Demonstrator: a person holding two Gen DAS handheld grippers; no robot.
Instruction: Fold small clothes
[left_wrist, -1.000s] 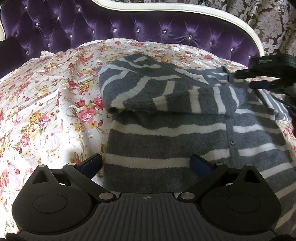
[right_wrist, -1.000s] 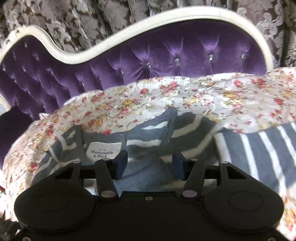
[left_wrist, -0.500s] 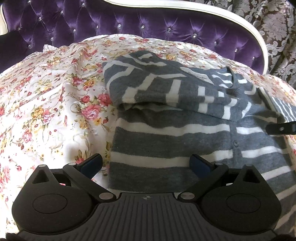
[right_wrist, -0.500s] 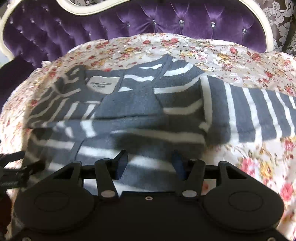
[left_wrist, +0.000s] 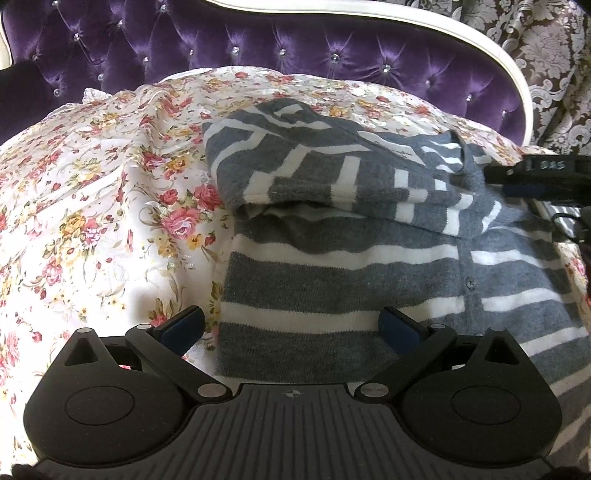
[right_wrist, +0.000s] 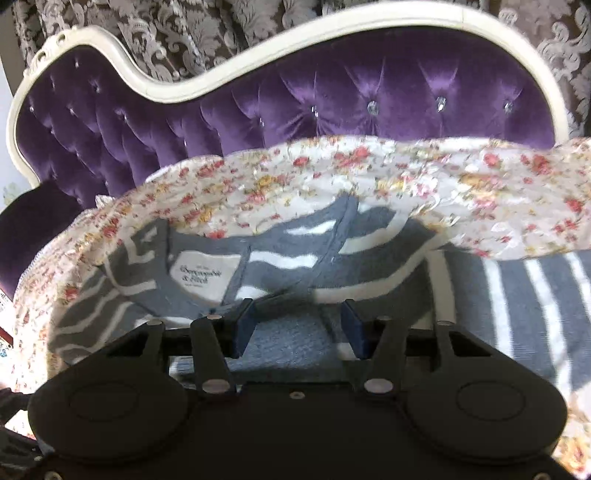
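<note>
Grey-striped cardigan (left_wrist: 369, 266) lies under the open left gripper (left_wrist: 291, 325).

Both wrist views low, close, sharing cardigan (left_wrist: 332, 266)

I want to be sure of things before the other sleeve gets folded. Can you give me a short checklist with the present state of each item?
1. Left sleeve folded across the cardigan: ok.
2. Left tongs open, holding nothing: ok.
3. Right tongs open near the collar: ok.
4. Right sleeve lying spread on the floral cover: ok.
5. Right tongs touching the fabric: cannot tell.
6. Hem lying flat: cannot tell, hidden.
</note>
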